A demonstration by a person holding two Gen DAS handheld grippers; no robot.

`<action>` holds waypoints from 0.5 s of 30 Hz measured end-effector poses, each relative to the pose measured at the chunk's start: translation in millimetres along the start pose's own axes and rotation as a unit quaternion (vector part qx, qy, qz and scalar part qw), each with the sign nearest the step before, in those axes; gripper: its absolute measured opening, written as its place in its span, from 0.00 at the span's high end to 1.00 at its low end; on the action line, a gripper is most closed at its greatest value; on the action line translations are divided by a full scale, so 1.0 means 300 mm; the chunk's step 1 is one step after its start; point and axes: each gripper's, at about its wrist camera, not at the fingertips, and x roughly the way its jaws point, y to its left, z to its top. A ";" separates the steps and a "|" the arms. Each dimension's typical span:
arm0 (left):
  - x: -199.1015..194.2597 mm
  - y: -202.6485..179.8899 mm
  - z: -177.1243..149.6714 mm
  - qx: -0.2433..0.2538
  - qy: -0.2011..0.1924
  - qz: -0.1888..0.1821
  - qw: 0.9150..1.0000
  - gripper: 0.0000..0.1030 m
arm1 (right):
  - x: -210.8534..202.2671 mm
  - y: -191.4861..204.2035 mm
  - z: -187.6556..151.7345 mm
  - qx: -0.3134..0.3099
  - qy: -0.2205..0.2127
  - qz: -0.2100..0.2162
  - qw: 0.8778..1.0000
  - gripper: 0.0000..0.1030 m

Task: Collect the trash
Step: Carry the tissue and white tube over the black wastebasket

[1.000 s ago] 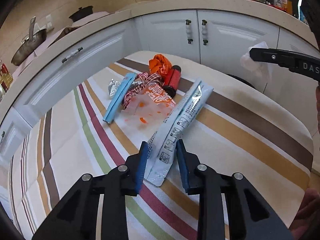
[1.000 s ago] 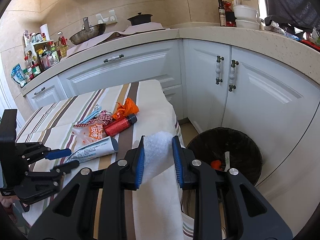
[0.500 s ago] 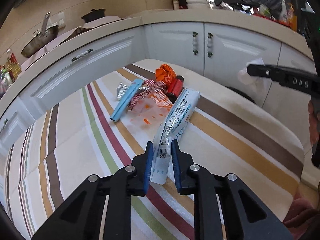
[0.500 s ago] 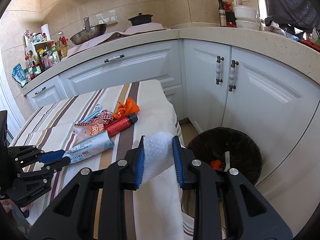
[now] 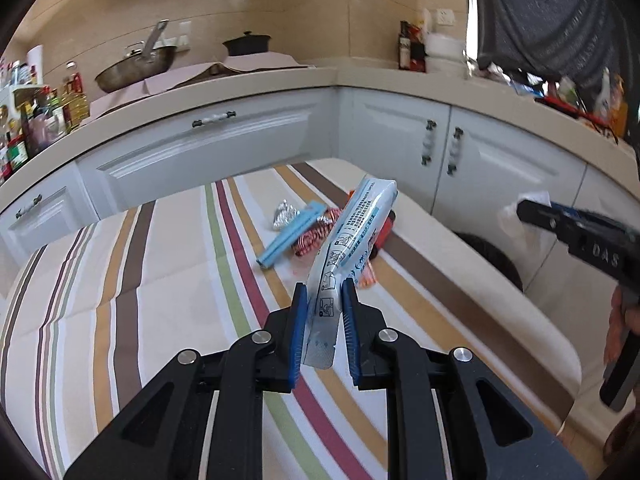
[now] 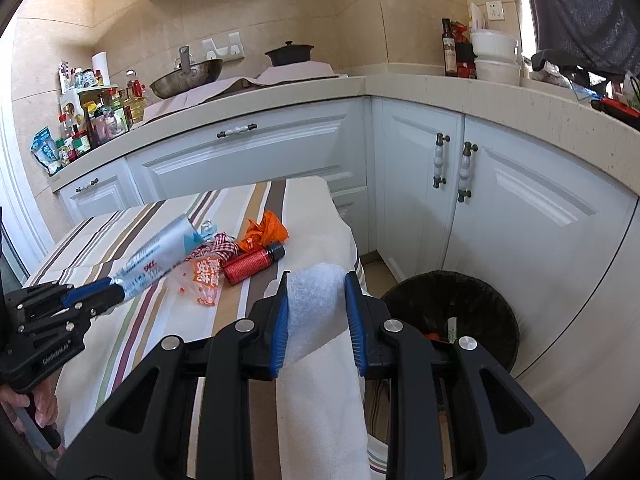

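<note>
Already the left tongs (image 5: 324, 332) pinch the long blue-white wrapper (image 5: 352, 236) by its flat sealed end, raised off the bench (image 5: 168, 280); light, limp, probably slippery. Right tongs (image 6: 316, 320) clamp a soft white wad (image 6: 314, 300) near the bin (image 6: 472, 312).

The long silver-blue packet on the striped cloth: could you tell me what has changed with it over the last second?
The left tool closed on the near end of the packet and lifted it off the striped cloth, its far end tilted upward. The right tool kept its hold on the white tissue; the other trash lies as before.
</note>
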 end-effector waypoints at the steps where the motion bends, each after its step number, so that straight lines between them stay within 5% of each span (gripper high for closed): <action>1: 0.003 -0.002 0.005 -0.003 0.000 0.001 1.000 0.82 | -0.005 0.000 0.003 -0.001 -0.003 0.000 1.000 0.76; 15: 0.031 -0.115 0.097 -0.014 -0.031 -0.019 0.999 0.82 | -0.046 -0.045 0.035 -0.005 -0.028 -0.019 0.999 0.76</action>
